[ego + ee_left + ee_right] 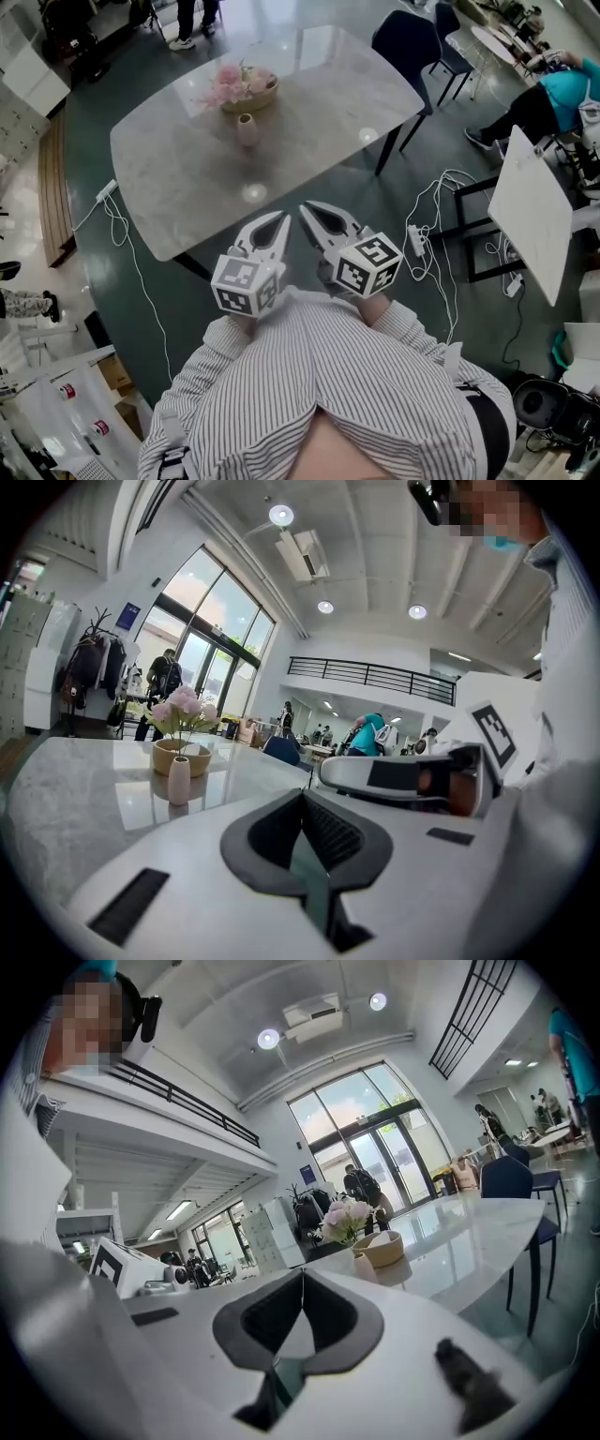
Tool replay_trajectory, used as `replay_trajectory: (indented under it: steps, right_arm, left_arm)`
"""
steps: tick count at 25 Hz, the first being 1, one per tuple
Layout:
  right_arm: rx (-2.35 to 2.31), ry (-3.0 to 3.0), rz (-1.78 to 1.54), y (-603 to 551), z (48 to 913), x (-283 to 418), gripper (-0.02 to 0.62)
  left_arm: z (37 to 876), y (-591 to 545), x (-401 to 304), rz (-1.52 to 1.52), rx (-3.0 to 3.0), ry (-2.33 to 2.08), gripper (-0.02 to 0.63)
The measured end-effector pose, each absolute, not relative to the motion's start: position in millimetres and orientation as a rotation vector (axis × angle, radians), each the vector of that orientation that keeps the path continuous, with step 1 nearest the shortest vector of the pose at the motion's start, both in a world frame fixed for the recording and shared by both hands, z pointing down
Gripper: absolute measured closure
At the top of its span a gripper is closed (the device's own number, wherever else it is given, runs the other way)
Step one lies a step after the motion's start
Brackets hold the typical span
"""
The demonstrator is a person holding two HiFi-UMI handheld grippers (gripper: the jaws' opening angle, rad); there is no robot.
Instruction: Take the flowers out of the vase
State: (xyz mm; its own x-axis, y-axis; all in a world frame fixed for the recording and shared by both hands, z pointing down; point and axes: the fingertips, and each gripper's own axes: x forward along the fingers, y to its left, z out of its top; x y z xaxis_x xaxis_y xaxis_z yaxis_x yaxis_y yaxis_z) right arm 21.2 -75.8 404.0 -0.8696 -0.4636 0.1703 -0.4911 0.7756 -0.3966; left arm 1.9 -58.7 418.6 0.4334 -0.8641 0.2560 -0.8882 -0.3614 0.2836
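While both tools are hanging close to the person's striped shirt (328, 375), the task's things are sitting well ahead of them, out on the table (319, 112).

- Left hand-held gripper (280, 218): jaws pressing together, carrying nothing.
- Right hand-held gripper (306, 210): jaws likewise meeting, carrying nothing.
- Flowers (228, 84): pink heads, standing in the small pale vase (247, 129); stems appear to be rising roughly upright, so the pull is probably going to run upward along them.
- Bearing: the vase is lying forward and a little left of both tips, so the left tool is looking marginally nearer, though from this steep angle the difference is slight.
- Tan bowl (259, 97): sitting just behind the vase; whether the two are touching cannot be told.
- In the way: only the table's near edge and bare top.
- Dark chair (405, 42) and floor cables (433, 202): lying off to the right, well apart from the reach.
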Motion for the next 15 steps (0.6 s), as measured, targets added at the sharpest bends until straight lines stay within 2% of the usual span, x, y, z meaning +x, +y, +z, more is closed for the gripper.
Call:
replay_trajectory:
  steps: [15]
  right_arm:
    - [0.778,-2.836,0.781,-98.6,431.4,29.1,0.58]
  left_arm:
    - [447.1,-80.2,10.1,0.155,2.229,-1.465,0.594]
